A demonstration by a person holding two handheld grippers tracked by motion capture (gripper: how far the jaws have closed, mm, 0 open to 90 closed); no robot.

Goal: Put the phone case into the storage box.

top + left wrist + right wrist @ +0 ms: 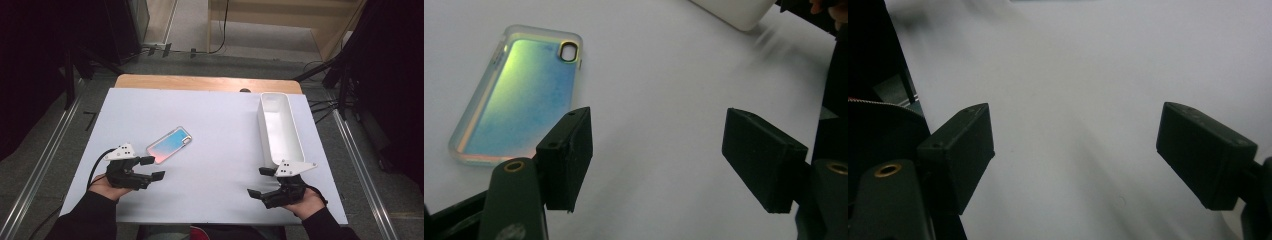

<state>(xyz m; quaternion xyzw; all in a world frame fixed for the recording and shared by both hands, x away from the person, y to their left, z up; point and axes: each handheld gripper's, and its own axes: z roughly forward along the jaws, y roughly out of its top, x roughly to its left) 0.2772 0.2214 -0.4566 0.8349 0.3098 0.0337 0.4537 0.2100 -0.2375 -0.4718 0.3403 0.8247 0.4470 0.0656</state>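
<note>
So far nothing was lifted: the iridescent clear-edged phone case [169, 144] lay flat just ahead of the left gripper [155, 168], whose jaws gaped with nothing between them. The right gripper [260, 182], likewise spread, idled beside the long white plastic tray [296, 141].

Bright, even light on the white table [215, 115] (surroundings dark); gripper views soft, faintly streaked.

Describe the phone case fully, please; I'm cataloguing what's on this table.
The phone case is a translucent, rounded-corner shell with an iridescent back shifting from pink to blue-green, and an oval camera cutout at one corner. It looks like glossy plastic. It lies flat and diagonal on the white table surface, just ahead of the open left gripper, which isn't touching it.
</note>
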